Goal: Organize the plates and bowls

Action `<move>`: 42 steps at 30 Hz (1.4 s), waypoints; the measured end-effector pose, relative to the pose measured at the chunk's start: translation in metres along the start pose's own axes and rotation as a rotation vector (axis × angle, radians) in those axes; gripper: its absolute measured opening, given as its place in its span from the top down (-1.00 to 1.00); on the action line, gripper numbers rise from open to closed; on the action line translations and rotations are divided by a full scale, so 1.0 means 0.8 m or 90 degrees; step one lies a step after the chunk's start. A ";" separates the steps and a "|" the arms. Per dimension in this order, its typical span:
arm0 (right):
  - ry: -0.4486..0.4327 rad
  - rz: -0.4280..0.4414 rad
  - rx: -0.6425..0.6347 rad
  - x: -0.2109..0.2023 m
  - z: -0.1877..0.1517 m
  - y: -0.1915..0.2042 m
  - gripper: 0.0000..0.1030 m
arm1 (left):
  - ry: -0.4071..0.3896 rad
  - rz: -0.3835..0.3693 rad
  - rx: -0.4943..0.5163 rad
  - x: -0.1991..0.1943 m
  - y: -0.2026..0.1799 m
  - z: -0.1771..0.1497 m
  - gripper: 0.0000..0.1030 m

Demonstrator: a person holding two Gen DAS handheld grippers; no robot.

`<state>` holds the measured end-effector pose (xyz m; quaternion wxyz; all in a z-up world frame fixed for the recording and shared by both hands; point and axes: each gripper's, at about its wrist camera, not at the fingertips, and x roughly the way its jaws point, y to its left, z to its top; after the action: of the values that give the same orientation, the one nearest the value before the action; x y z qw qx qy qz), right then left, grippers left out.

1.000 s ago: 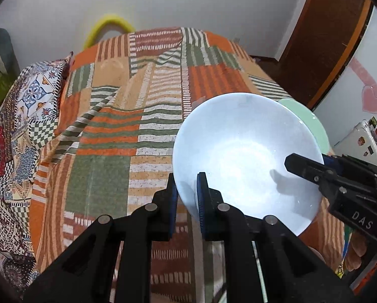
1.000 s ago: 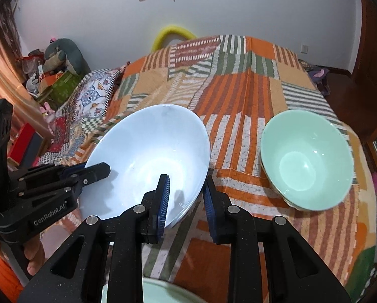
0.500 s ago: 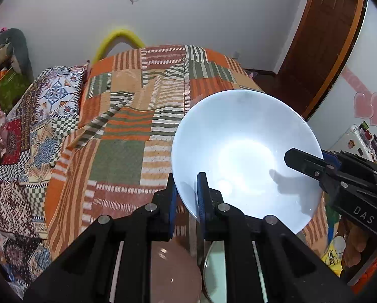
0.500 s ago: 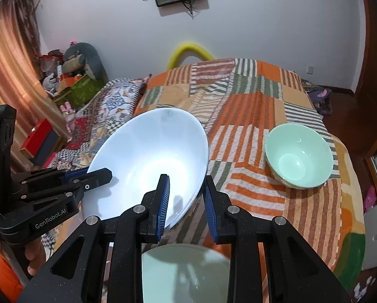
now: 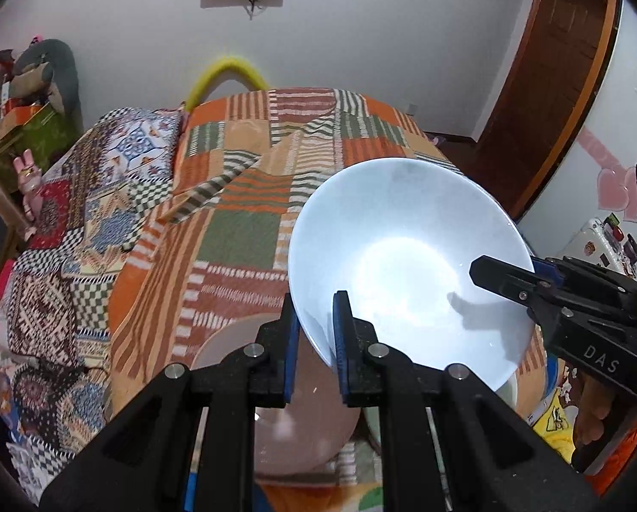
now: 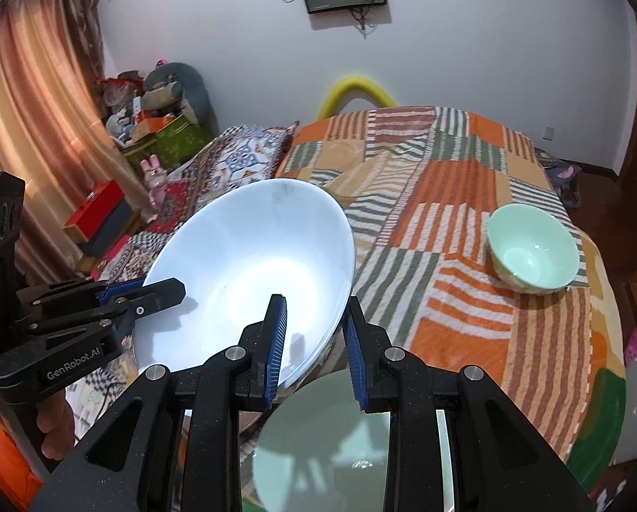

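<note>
**A:** Right wrist view: what has changed in the last second?

**B:** The white bowl (image 6: 250, 273) has been carried up and back from the bed. The patchwork bedspread (image 6: 468, 230) now lies farther below it, and the mint-green bowl (image 6: 532, 251), resting far right on the bed, looks smaller and well apart. A pale green plate (image 6: 340, 448) has come into view directly beneath.

**A:** What does that suggest for the tidying?

**B:** Probably the white bowl is being brought to the dishes near the person, perhaps for stacking. In the left wrist view a brownish-pink plate (image 5: 293, 422) also lies below.

**A:** And each hand-held gripper?

**B:** The right hand-held gripper (image 6: 314, 341) is narrowly open around the bowl's near-right rim, one blue pad inside, one outside. The left hand-held gripper (image 5: 314, 337) pinches the opposite rim likewise. The bowl hangs in the air between them, tilted.
</note>
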<state>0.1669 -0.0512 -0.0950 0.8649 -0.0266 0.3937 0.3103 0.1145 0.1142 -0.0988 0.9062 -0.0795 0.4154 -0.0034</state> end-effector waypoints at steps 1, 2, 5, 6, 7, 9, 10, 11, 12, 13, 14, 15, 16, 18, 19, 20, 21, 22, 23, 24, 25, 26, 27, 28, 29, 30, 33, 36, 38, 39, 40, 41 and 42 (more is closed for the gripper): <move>0.002 0.003 -0.002 0.000 -0.003 0.003 0.53 | 0.002 0.004 -0.005 -0.003 0.005 -0.006 0.73; 0.006 0.008 -0.005 0.003 -0.005 0.007 0.53 | 0.004 0.007 -0.010 -0.005 0.008 -0.010 0.73; 0.018 0.023 -0.013 0.012 -0.012 0.018 0.53 | 0.010 0.018 -0.023 -0.009 0.021 -0.023 0.73; 0.022 0.028 -0.016 0.016 -0.014 0.022 0.53 | 0.012 0.021 -0.027 -0.011 0.025 -0.027 0.73; 0.025 0.033 -0.019 0.019 -0.017 0.026 0.53 | 0.014 0.024 -0.032 -0.012 0.030 -0.031 0.73; 0.031 0.039 -0.023 0.023 -0.020 0.033 0.53 | 0.018 0.030 -0.041 -0.012 0.039 -0.039 0.73; 0.035 0.043 -0.025 0.029 -0.021 0.037 0.53 | 0.020 0.034 -0.048 -0.012 0.045 -0.043 0.73; 0.037 0.046 -0.026 0.030 -0.024 0.041 0.53 | 0.021 0.036 -0.051 -0.013 0.049 -0.046 0.73; 0.041 0.049 -0.029 0.034 -0.025 0.044 0.53 | 0.023 0.039 -0.055 -0.013 0.053 -0.050 0.73; 0.044 0.052 -0.030 0.036 -0.028 0.047 0.53 | 0.025 0.041 -0.060 -0.012 0.057 -0.052 0.73; 0.047 0.054 -0.030 0.039 -0.030 0.050 0.53 | 0.028 0.043 -0.064 -0.011 0.061 -0.056 0.73; 0.050 0.056 -0.031 0.040 -0.033 0.053 0.53 | 0.032 0.045 -0.067 -0.009 0.064 -0.058 0.73; 0.054 0.058 -0.032 0.043 -0.036 0.056 0.53 | 0.036 0.047 -0.070 -0.007 0.068 -0.062 0.73; 0.065 0.059 -0.035 0.051 -0.039 0.060 0.53 | 0.046 0.048 -0.078 -0.002 0.075 -0.068 0.73; 0.070 0.059 -0.036 0.054 -0.042 0.061 0.53 | 0.051 0.049 -0.082 0.002 0.078 -0.071 0.73; 0.073 0.059 -0.037 0.056 -0.043 0.063 0.53 | 0.056 0.049 -0.085 0.005 0.082 -0.074 0.73; 0.077 0.059 -0.038 0.058 -0.045 0.065 0.53 | 0.061 0.048 -0.088 0.009 0.085 -0.076 0.73; 0.082 0.058 -0.039 0.061 -0.047 0.066 0.53 | 0.066 0.048 -0.091 0.012 0.087 -0.079 0.73; 0.087 0.057 -0.041 0.064 -0.049 0.067 0.53 | 0.071 0.047 -0.095 0.015 0.088 -0.083 0.73; 0.091 0.055 -0.043 0.066 -0.050 0.068 0.53 | 0.076 0.047 -0.098 0.019 0.090 -0.086 0.73; 0.095 0.055 -0.043 0.068 -0.052 0.070 0.53 | 0.080 0.047 -0.100 0.022 0.091 -0.088 0.73; 0.099 0.055 -0.044 0.070 -0.053 0.070 0.53 | 0.085 0.048 -0.102 0.027 0.092 -0.090 0.73; 0.101 0.055 -0.043 0.072 -0.054 0.069 0.53 | 0.089 0.049 -0.103 0.030 0.093 -0.093 0.73; 0.106 0.055 -0.043 0.075 -0.055 0.070 0.53 | 0.095 0.049 -0.104 0.034 0.095 -0.095 0.73; 0.109 0.055 -0.043 0.078 -0.057 0.071 0.53 | 0.098 0.050 -0.105 0.037 0.095 -0.097 0.73; 0.113 0.054 -0.043 0.080 -0.058 0.071 0.53 | 0.101 0.051 -0.106 0.040 0.096 -0.099 0.73; 0.126 0.049 -0.050 0.089 -0.062 0.075 0.53 | 0.108 0.057 -0.108 0.048 0.100 -0.104 0.73; 0.136 0.047 -0.058 0.096 -0.067 0.077 0.53 | 0.115 0.070 -0.106 0.056 0.103 -0.107 0.73; 0.145 0.045 -0.062 0.102 -0.070 0.079 0.53 | 0.121 0.076 -0.104 0.061 0.105 -0.109 0.73; 0.148 0.045 -0.062 0.104 -0.071 0.079 0.53 | 0.126 0.077 -0.104 0.064 0.106 -0.110 0.73; 0.153 0.044 -0.063 0.107 -0.073 0.079 0.53 | 0.129 0.076 -0.104 0.066 0.107 -0.111 0.73; 0.156 0.043 -0.062 0.109 -0.073 0.079 0.53 | 0.133 0.075 -0.106 0.069 0.109 -0.112 0.73; 0.159 0.044 -0.061 0.111 -0.074 0.078 0.53 | 0.137 0.073 -0.108 0.071 0.110 -0.113 0.73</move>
<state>0.1375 0.0277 -0.1852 0.7960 -0.0928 0.4834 0.3523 0.0784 0.1842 -0.2128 0.8452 -0.1312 0.5125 0.0753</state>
